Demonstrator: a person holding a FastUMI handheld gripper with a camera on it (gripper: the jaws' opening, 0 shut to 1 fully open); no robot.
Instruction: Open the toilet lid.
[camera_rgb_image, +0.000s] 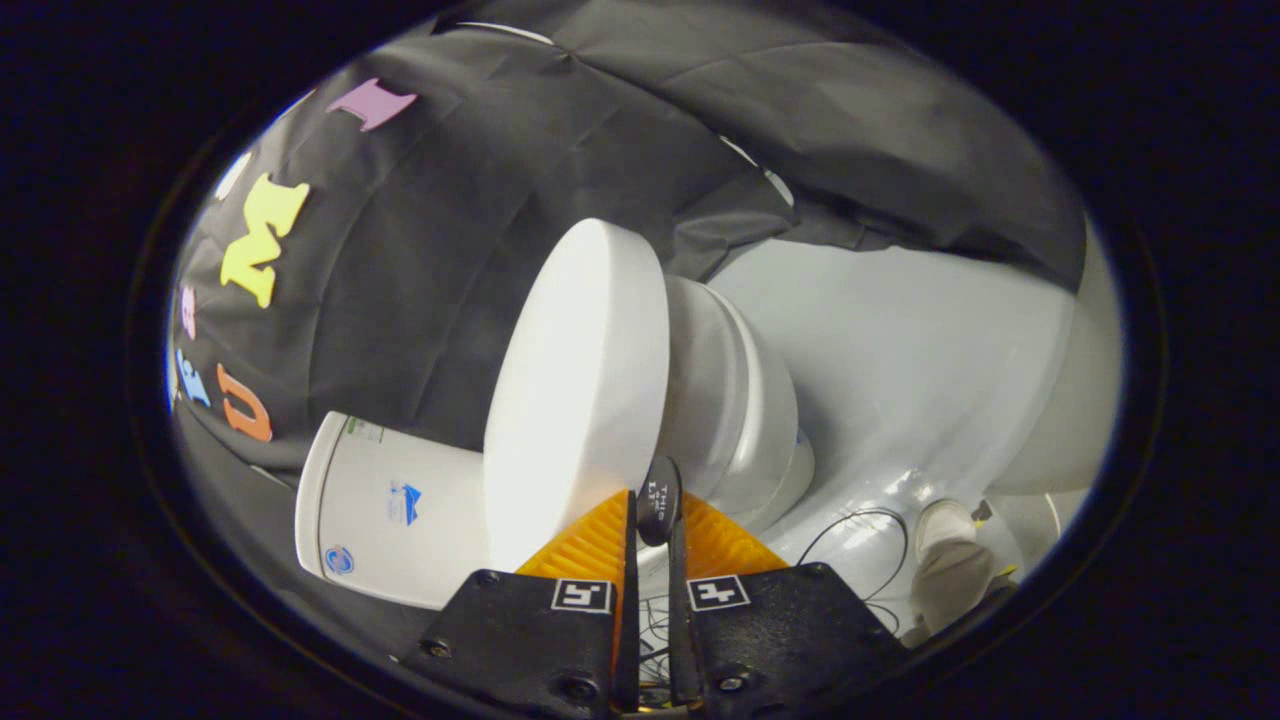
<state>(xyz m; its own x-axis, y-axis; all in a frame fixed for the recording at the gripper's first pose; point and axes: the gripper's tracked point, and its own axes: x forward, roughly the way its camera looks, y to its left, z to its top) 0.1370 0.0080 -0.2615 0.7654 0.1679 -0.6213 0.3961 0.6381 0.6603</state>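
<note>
A white toilet stands just ahead of the fingers, and the whole scene looks rolled on its side. Its broad oval lid (580, 390) lies against the seat and bowl (740, 410), with the tank (390, 510) behind the lid's hinge end. A small black tab (660, 480) sticks out from the lid's front edge. My gripper (655, 505) is shut on that tab, one finger on each side of it. Whether the lid's front edge has parted from the seat, I cannot tell.
A glossy white floor (900, 360) spreads beyond the bowl. Thin black cables (860, 530) loop on it beside the toilet's foot. A person's pale shoe (945, 560) stands close by the cables. Black cloth walls close in behind the tank.
</note>
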